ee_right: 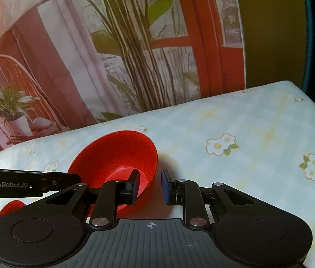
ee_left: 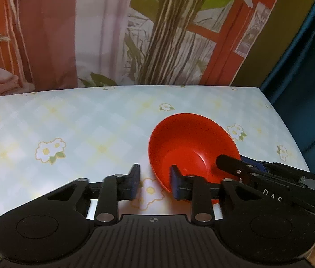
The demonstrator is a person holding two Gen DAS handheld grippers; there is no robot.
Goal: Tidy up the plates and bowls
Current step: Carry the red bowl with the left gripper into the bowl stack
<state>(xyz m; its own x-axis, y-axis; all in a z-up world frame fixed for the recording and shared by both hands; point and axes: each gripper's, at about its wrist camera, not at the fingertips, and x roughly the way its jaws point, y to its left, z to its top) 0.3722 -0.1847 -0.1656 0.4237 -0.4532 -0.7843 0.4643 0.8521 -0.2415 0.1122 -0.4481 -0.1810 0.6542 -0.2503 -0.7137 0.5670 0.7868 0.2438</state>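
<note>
- The glossy red round plastic bowl [ee_left: 190, 143] sat on the table towards its right side, mouth up and open to both cameras, with nothing in it.
- The left claw [ee_left: 155, 181] straddled the bowl's near-left rim. One blue-padded finger stood inside the bowl against the wall, the other outside over the cloth.
- A strip of flowered cloth showed between that outer pad and the bowl wall, so the left claw stood spread and was not yet pinching the rim.
- The right claw [ee_right: 150, 185] straddled the opposite rim in the same way, one finger inside the bowl and one outside.
- Its outer pad sat just beside the wall with only a thin shadowed sliver between them. Whether its pads pressed on the rim could not be told.
- In the left wrist view the right claw reached in from the right edge, its black finger lying over the bowl's inner slope.
- A second red curved piece [ee_right: 12, 205] peeked out at the lower left of the right wrist view, mostly hidden behind the claw's body. What kind of dish it was could not be told.
- The table [ee_left: 68, 122] wore a pale blue checked cloth printed with white and yellow flowers.
- Behind the table hung a printed backdrop [ee_left: 168, 33] showing a tall green plant, a red window frame and pink drapes.
</note>
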